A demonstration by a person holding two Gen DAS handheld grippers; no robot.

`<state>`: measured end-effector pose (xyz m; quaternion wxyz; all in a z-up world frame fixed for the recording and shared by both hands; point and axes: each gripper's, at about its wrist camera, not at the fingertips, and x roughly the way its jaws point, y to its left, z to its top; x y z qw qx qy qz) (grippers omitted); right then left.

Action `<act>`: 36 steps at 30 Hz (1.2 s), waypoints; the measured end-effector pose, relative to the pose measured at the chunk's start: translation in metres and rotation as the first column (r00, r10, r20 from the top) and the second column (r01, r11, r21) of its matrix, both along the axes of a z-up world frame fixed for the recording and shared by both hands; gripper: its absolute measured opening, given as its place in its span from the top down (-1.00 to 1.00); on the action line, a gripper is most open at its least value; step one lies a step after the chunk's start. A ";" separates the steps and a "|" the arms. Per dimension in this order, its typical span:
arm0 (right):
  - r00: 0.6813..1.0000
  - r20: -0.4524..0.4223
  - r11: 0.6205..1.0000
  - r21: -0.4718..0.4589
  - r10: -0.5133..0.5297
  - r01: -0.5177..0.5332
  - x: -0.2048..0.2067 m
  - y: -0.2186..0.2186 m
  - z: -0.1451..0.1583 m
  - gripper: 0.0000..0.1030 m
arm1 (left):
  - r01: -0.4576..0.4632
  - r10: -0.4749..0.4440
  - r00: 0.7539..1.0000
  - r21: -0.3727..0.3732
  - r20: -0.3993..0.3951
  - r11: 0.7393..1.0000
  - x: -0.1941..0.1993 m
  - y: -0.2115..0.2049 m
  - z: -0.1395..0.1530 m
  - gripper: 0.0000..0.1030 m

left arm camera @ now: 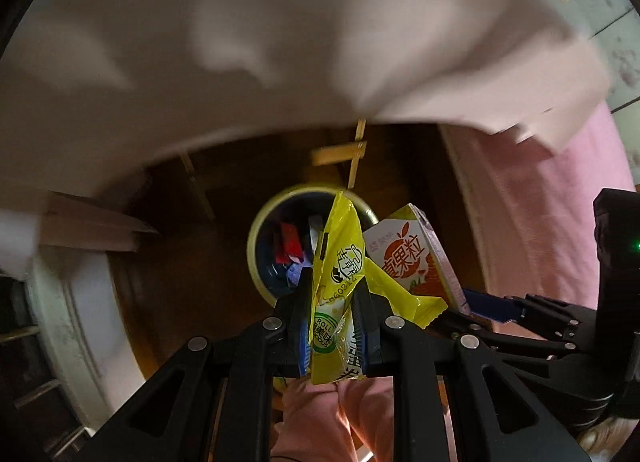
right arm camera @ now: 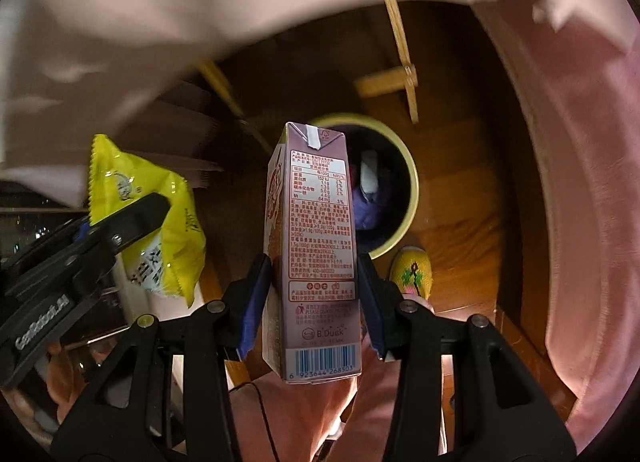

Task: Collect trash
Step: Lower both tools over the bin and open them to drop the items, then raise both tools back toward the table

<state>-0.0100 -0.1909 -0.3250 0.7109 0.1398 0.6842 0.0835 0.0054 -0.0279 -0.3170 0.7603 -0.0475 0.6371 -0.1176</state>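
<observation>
Both grippers hang over a dark wooden floor [right arm camera: 460, 222], each with its own piece of trash. The left gripper [left arm camera: 334, 326] is clamped narrow on one yellow snack wrapper [left arm camera: 340, 262], which stands up between the blue pads and rises toward 12 o'clock in the left wrist view. The right gripper [right arm camera: 316, 302] is closed on one drink carton [right arm camera: 316, 246], gripped by its two side faces, nutrition panel and barcode facing the camera, its top pointing to 12 o'clock. In the left view the carton shows at 3 o'clock of the wrapper, just beside it; in the right view the wrapper sits at 9 o'clock of the carton, apart from it. Below them stands one round bin [left arm camera: 256, 238] with a pale yellow-green rim and a dark inside, already holding several scraps: a red piece [left arm camera: 289, 244], something blue-purple and a white bit, too jumbled to count. From the left view the wrapper covers the right half of the bin's mouth; from the right view the carton hides its left edge. A pale cloth [left arm camera: 280, 42], blurred, fills the upper part of both views, and pink fabric [right arm camera: 580, 202] runs down the 3 o'clock side. Light wooden slats [right arm camera: 400, 62] lie beyond the bin at 12 o'clock. One yellow patterned slipper [right arm camera: 412, 274] rests on the floor at 4 o'clock of the bin, and pink trouser legs show beneath both grippers.
</observation>
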 end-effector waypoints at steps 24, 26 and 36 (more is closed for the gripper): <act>0.999 -0.006 0.998 -0.018 -0.053 0.053 0.057 -0.020 -0.149 -0.04 | -0.133 0.133 0.991 0.054 0.010 0.990 0.031 0.010 -0.137 -0.65; 0.998 0.008 0.998 -0.024 -0.054 0.054 0.056 -0.019 -0.138 -0.06 | -0.136 0.134 0.990 0.061 0.031 0.989 0.029 0.010 -0.119 -0.65; 0.993 0.093 0.997 -0.003 -0.071 0.072 0.038 -0.017 -0.020 -0.08 | -0.120 0.119 0.993 0.081 0.026 0.989 0.005 0.013 -0.013 -0.65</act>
